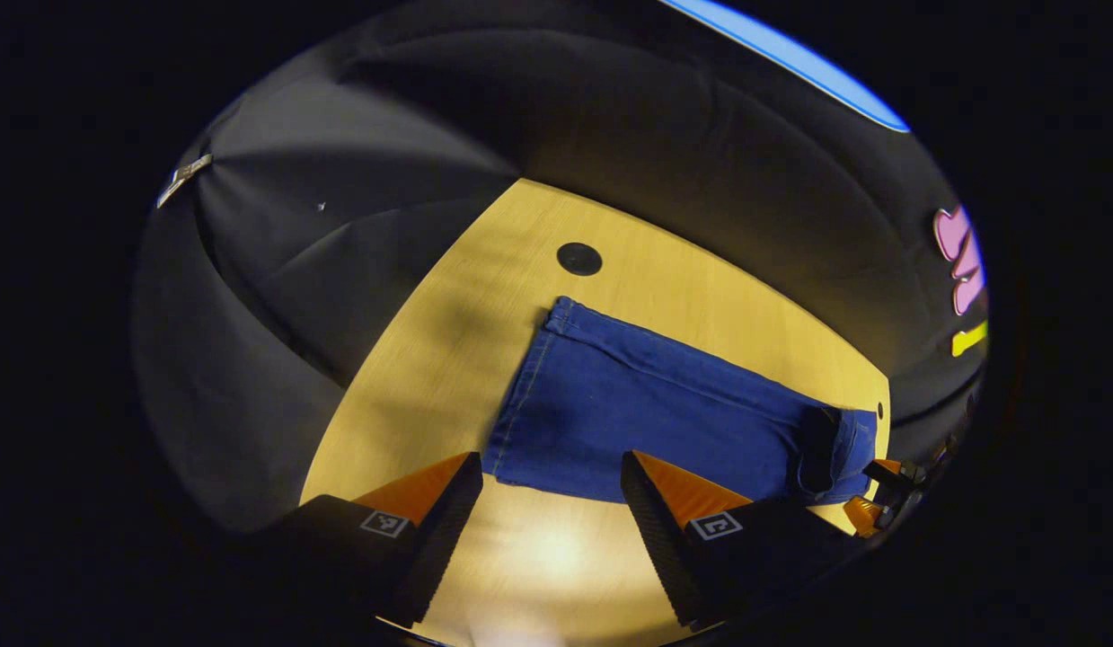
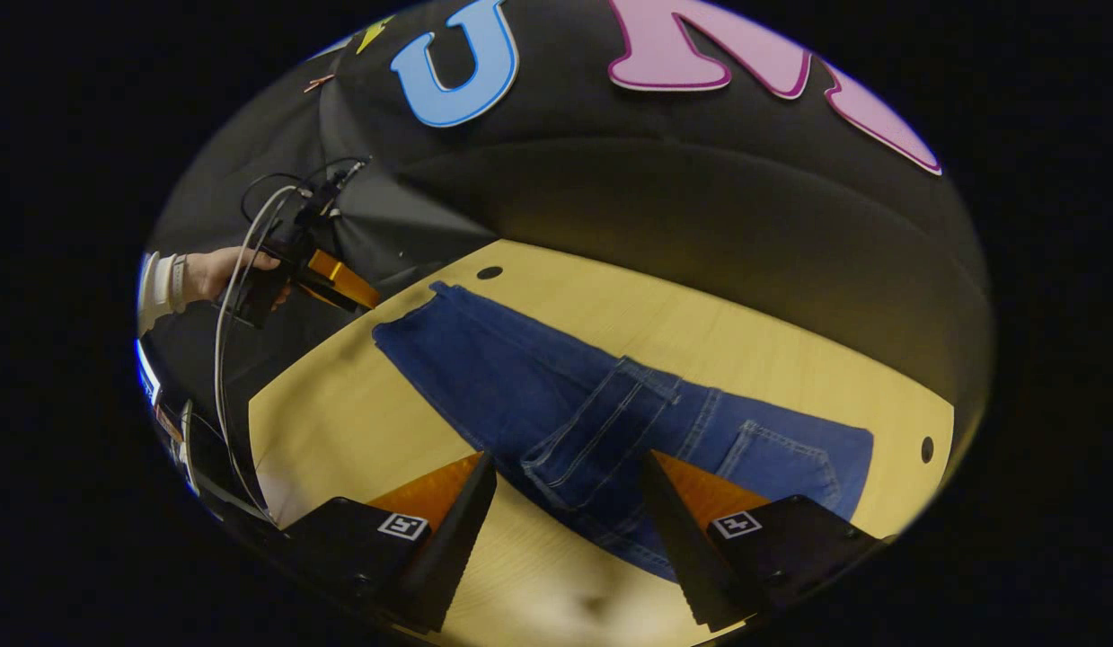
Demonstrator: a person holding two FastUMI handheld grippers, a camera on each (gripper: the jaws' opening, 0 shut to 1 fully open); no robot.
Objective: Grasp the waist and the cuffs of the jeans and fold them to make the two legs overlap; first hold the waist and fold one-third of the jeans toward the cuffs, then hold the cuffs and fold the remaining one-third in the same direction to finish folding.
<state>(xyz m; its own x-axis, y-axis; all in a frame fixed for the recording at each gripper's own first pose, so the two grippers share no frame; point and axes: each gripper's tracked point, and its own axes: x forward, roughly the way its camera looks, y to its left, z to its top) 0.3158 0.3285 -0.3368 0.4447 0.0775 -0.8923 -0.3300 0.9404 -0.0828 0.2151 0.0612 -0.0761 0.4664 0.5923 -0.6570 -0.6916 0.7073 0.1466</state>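
Both grippers gape above flat jeans on a wooden table.

Left gripper (image 1: 552, 508), fingers apart at frame bottom, hovers over the jeans (image 1: 646, 409) at centre, on the table (image 1: 412, 386). Right gripper (image 2: 569, 512), fingers apart, hangs above the jeans (image 2: 556, 404); a hand (image 2: 224, 274) at upper left holds the other gripper.
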